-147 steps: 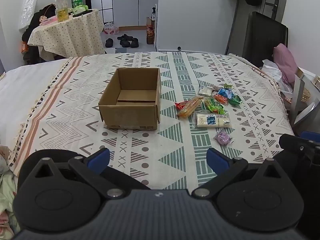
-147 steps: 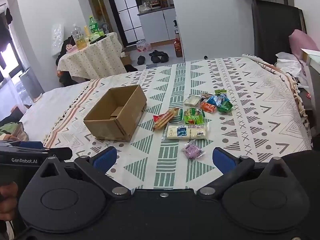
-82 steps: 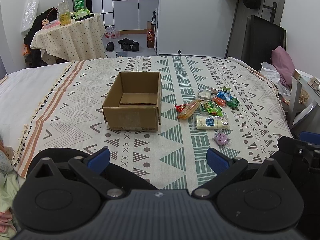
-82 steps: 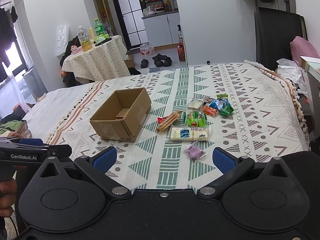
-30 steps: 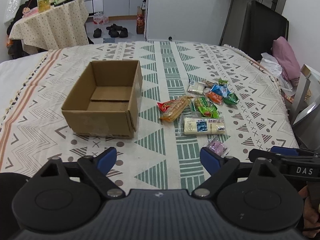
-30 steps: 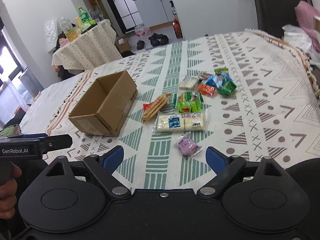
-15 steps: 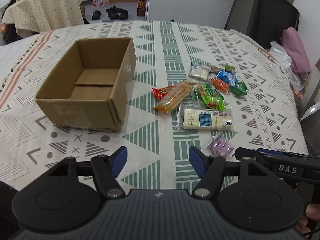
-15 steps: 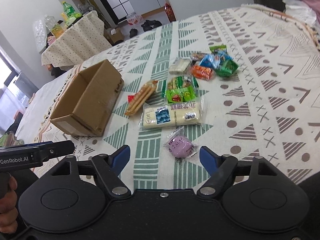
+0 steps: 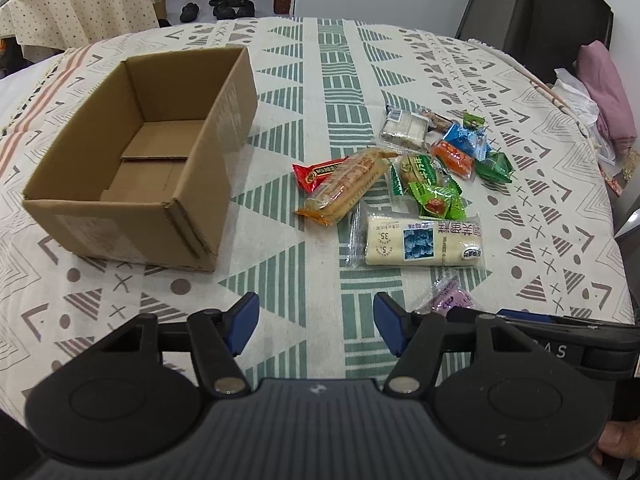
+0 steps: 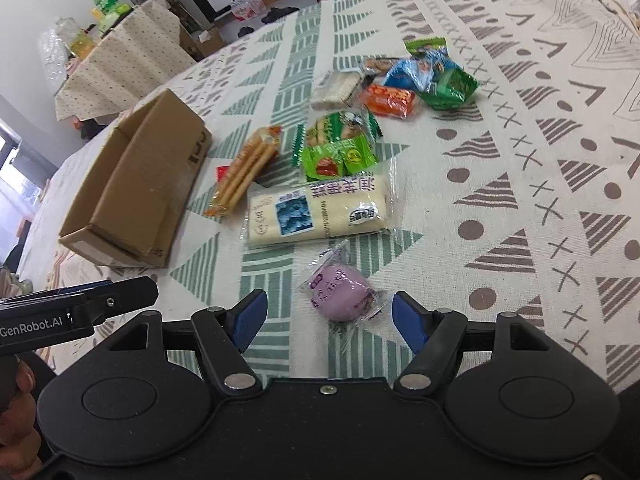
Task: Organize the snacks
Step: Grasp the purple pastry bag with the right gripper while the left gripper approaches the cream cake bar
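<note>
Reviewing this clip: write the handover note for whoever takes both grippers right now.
Left gripper: jaws closing, nothing between them, over bare cloth.
Right gripper: jaws closing, purple snack lies between them, pads not yet pressing on it.
Cardboard box: empty, on the patterned cloth.
Snacks: all beside the box, among them the long cream cake pack, biscuit pack and small green, orange and blue packets.
Done: nothing boxed.
Left: every snack, probably the purple one first.
</note>
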{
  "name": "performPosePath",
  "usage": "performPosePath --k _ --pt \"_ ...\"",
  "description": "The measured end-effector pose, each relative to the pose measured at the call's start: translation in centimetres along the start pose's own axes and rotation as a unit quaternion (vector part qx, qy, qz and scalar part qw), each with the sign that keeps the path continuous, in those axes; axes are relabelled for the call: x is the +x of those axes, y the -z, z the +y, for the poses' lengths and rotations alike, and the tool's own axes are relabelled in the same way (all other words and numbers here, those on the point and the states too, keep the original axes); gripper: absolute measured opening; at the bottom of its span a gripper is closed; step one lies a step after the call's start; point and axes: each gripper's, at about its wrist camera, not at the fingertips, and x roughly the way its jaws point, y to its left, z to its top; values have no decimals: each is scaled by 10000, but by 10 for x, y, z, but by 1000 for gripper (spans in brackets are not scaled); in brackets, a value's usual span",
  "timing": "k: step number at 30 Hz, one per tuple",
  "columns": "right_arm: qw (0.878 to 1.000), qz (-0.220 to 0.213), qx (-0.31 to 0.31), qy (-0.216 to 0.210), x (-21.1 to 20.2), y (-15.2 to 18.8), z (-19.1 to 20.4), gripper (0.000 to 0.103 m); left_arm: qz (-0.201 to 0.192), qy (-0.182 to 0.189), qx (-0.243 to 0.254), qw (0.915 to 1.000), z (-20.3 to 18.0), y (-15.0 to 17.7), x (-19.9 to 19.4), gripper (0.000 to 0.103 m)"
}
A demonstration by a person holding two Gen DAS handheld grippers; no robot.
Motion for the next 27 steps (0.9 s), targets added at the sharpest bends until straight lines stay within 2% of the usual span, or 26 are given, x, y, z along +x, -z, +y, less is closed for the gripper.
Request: performPosePath --k 7,9,11,12,17,27 --pt "9994 299 172 78 25 -7 -4 69 75 43 26 10000 -7 -10 18 62" --pt "9991 381 198 48 32 -9 -5 62 86 52 50 9999 -10 -13 22 62" --pt "9990 396 184 61 36 -9 -5 42 110 56 82 9999 -13 -15 26 62" --pt "9990 391 208 19 37 -9 -6 40 125 65 107 9998 -15 -16 28 63" --pt "9991 241 361 -12 31 -10 -14 34 185 66 289 9994 -27 -21 40 63" --pt "9933 -328 1108 70 13 -15 -46 26 156 -12 805 9966 -58 -31 53 65"
